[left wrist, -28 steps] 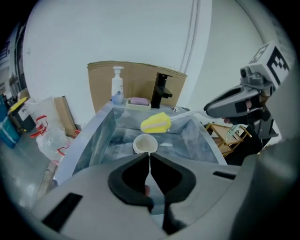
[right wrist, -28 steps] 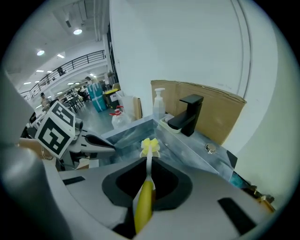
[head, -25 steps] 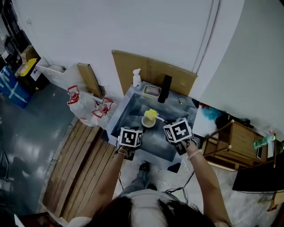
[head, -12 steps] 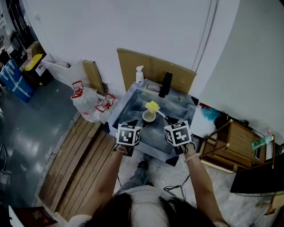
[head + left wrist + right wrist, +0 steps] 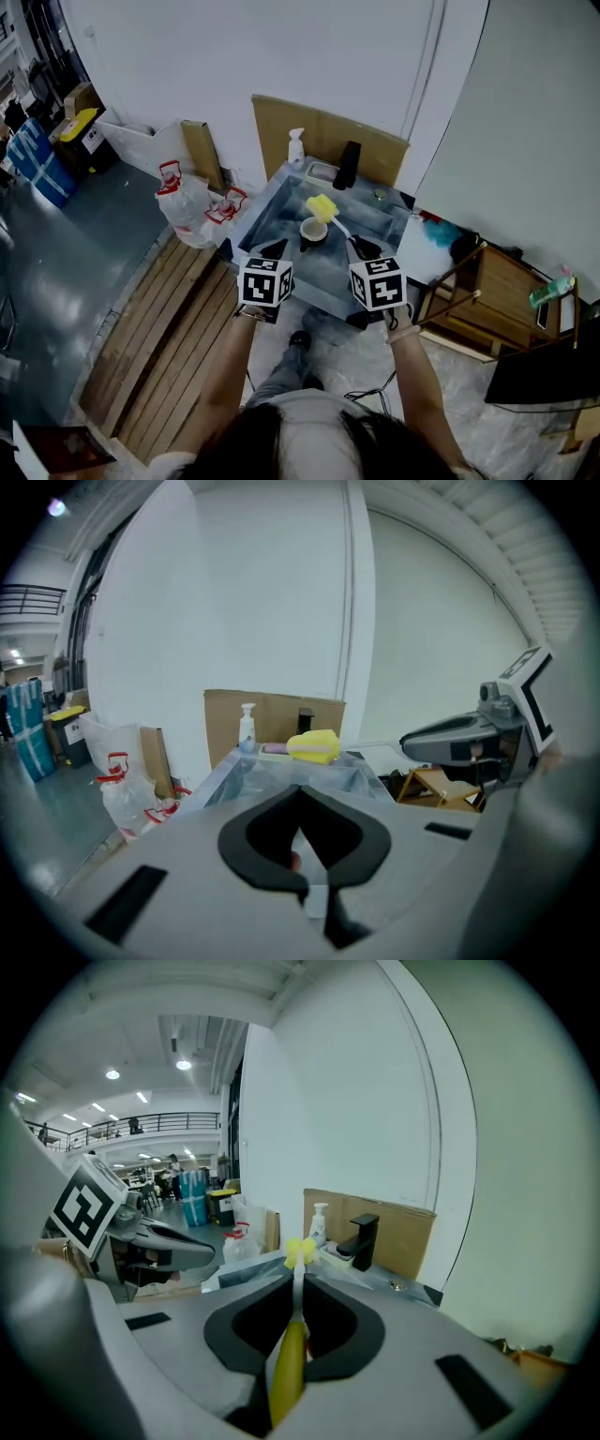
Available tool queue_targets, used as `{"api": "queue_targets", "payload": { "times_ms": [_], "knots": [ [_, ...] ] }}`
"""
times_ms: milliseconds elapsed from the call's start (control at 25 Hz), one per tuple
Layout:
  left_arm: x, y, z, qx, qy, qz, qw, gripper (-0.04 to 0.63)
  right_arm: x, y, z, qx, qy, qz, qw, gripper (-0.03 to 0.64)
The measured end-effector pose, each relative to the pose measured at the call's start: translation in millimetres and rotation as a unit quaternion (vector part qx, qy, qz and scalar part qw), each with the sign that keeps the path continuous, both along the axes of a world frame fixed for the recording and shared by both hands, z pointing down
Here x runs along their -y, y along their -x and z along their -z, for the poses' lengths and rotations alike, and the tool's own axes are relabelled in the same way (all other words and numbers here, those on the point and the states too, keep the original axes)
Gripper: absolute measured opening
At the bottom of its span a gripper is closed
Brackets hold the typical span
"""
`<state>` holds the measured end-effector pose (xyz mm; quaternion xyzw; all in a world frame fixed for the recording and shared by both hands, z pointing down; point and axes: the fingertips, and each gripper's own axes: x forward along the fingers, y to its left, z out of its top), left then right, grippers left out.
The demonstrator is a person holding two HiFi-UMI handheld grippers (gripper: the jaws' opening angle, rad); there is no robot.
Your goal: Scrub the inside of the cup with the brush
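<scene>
A pale cup (image 5: 312, 230) stands in the grey sink (image 5: 281, 211). My right gripper (image 5: 364, 248) is shut on the yellow handle (image 5: 286, 1372) of the brush. Its white stem runs out to a yellow sponge head (image 5: 322, 208), which hangs in the air just beyond the cup. The right gripper view (image 5: 297, 1297) shows the pads closed on the handle. My left gripper (image 5: 275, 248) hovers over the sink's near edge, shut and empty (image 5: 300, 794). In the left gripper view the brush head (image 5: 314, 746) shows ahead, and the cup is hidden behind the gripper body.
At the back of the sink stand a soap bottle (image 5: 296, 148), a soap dish (image 5: 321, 172) and a black faucet (image 5: 349, 165), with cardboard (image 5: 281, 127) behind them. A plastic bag (image 5: 187, 202) lies to the left, a wooden shelf (image 5: 487, 291) to the right, and wooden slats (image 5: 178, 328) cover the floor.
Both grippers have risen and drawn back from the sink toward me. The brush head has lifted off the cup and now hangs above and beyond it.
</scene>
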<state>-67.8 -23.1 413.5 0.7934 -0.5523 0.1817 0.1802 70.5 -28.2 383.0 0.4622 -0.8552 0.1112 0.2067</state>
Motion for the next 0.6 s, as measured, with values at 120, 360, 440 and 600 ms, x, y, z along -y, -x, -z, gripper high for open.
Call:
{"api": "queue_targets", "payload": {
  "times_ms": [120,360,440,600],
  "knots": [
    [-13.6,-1.7,16.5,-0.002,-0.023,0.002,0.9997,0.009,-14.1,-1.2,12.4,0.011,-0.020,0.000,1.000,0.049],
    [-42.5,-5.2,47.2,-0.013,-0.066,0.003,0.9977,0.008,-42.1,-2.7,40.0,0.032,-0.068,-0.002,0.997,0.049],
    [-51.0,-7.3,56.6,-0.016,-0.079,0.003,0.9967,0.008,-49.9,-3.5,48.5,0.041,-0.084,-0.004,0.996,0.049],
    [-65.3,-12.4,71.2,-0.016,-0.105,0.002,0.9943,0.008,-63.2,-8.9,62.0,0.059,-0.115,-0.009,0.992,0.049]
  ]
}}
